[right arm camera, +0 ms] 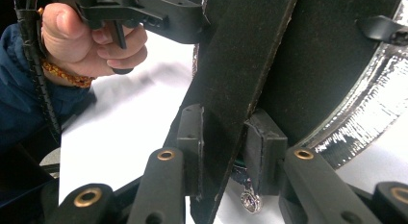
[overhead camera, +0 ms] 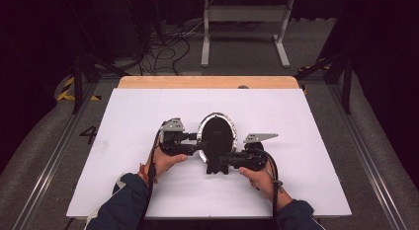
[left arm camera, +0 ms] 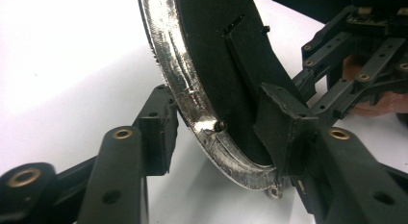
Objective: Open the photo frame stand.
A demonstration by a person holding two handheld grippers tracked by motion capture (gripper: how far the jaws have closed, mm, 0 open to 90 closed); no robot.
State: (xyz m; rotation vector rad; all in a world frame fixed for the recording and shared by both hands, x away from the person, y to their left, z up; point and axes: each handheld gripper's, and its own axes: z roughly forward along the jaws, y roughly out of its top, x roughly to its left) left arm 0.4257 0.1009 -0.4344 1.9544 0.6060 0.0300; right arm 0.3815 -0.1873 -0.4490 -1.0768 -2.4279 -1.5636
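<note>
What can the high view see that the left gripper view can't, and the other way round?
High view: the person's dark blue sleeves and a grey metal stand on the floor. Left gripper view: a tiny metal peg on the rim and a small metal ring beneath it. Both: the oval frame with shiny silver rim and black back, its black prop flap, and the white tabletop.

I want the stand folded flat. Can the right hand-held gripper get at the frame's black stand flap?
Probably yes: the right hand-held gripper already has the stand flap between its pads, apparently clamped, nothing blocking it.
</note>
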